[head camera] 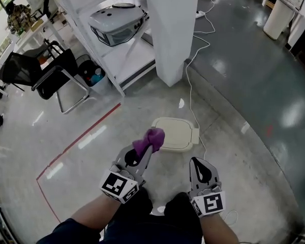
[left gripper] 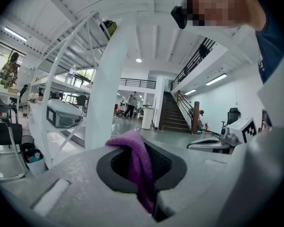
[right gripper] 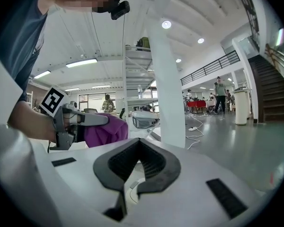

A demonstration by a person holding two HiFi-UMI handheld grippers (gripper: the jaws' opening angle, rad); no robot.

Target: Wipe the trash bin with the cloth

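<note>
A cream trash bin (head camera: 175, 133) with its lid down stands on the grey floor in front of me. My left gripper (head camera: 144, 153) is shut on a purple cloth (head camera: 149, 140), held just left of the bin's near edge; the cloth (left gripper: 138, 167) hangs pinched between the jaws in the left gripper view. My right gripper (head camera: 197, 165) hovers below and right of the bin, jaws shut with nothing between them. In the right gripper view the cloth (right gripper: 104, 129) and the left gripper (right gripper: 80, 122) appear at left, and a bit of the bin (right gripper: 132, 191) shows through the jaws.
A white pillar (head camera: 173, 29) rises behind the bin, a white cable (head camera: 191, 93) running past it to the bin's right. Left of it, a white shelf holds a grey device (head camera: 117, 23). A black chair (head camera: 48, 72) stands further left. Red tape (head camera: 76, 144) marks the floor.
</note>
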